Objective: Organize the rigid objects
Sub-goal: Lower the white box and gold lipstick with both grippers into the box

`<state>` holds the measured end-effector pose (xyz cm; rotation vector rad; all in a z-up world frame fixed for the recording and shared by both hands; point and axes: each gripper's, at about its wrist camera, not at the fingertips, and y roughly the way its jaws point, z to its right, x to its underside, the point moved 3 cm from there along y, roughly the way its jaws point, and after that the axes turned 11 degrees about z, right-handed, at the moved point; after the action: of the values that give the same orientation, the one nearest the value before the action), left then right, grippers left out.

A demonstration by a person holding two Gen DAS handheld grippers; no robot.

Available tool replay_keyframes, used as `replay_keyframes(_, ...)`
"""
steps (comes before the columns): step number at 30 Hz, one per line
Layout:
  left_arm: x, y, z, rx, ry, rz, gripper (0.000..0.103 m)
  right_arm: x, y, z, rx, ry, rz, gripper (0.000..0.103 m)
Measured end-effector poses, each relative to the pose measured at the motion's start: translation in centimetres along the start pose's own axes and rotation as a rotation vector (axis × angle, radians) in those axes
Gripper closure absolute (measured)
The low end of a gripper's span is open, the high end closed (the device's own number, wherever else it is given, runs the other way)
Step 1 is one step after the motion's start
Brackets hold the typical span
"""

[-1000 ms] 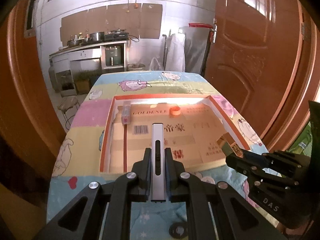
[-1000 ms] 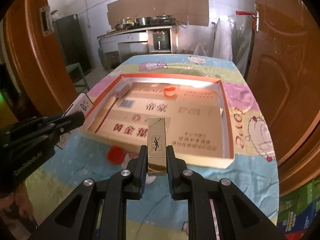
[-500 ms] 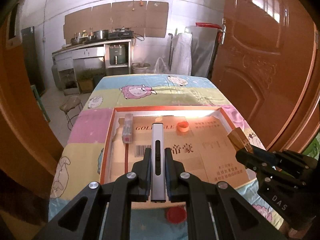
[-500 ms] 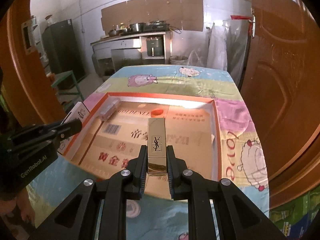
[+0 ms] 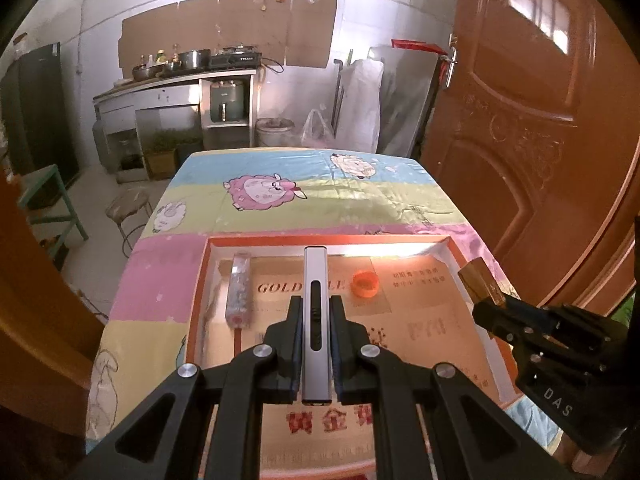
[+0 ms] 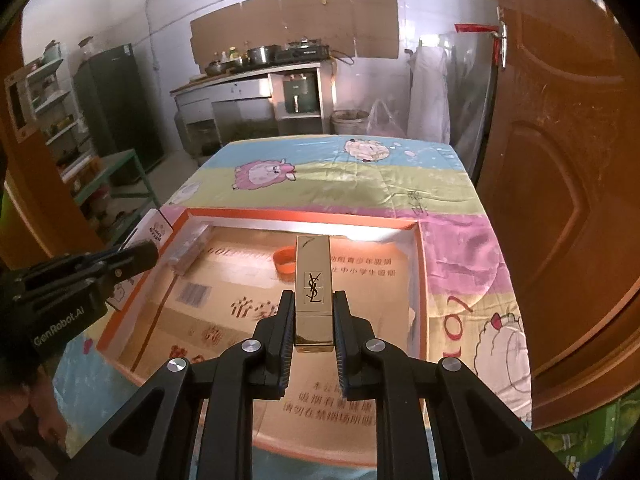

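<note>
In the left wrist view, the left tool (image 5: 316, 320) is clamped on a slim silver bar (image 5: 315, 280) with a dark slot down its face. It points forward over the shallow orange-rimmed tray (image 5: 200, 280) that lies on the cartoon-print cloth of the bench (image 5: 320, 196). Two things already lie on the tray's cardboard floor: a clear plastic tube (image 5: 239, 294) near the left wall and an orange cap (image 5: 365, 284) nearer the middle, the two well apart. At the right edge the right tool (image 5: 486, 312) shows from the side, carrying a gold lipstick case (image 5: 478, 282) above the tray's right rim. By my reading the sorting is partway done: two items placed, two held above the tray and not yet set down.

In the right wrist view, the right tool (image 6: 313, 312) is closed firmly on the gold lipstick case (image 6: 314, 292), logo up, its long axis running forward between the fingers. It hangs level above the near half of the tray (image 6: 418, 280), with the orange cap (image 6: 285, 261) just beyond its tip. The left tool (image 6: 148, 254) enters from the left at about the same height, near the tray's left rim; its grip cannot be judged from here.
</note>
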<state>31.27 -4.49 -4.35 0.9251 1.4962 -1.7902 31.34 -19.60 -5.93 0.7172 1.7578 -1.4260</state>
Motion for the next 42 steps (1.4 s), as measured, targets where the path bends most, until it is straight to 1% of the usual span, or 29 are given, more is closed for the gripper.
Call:
replay_keyframes(9, -0.9, 3.1, -0.2, 0.01, -0.026, -0.042, 0.091, -1.3, 2.9, 1.0, 0.005, 0.012, -0.022, 0.085)
replay_keyframes(20, -1.7, 5.3, -0.4, 0.016, -0.044, -0.061, 0.091, -2.4, 5.7, 1.7, 0.015, 0.018, -0.041, 0.085)
replay_keyframes(33, -0.9, 7.9, -0.2, 0.021, -0.052, -0.119, 0.091, -2.4, 8.0, 2.1, 0.013, 0.037, -0.07, 0.085)
replay_keyframes(42, 0.0, 9.3, 0.2, 0.017, -0.044, -0.15, 0.091, -1.7, 9.2, 2.3, 0.015, 0.039, -0.095, 0.085)
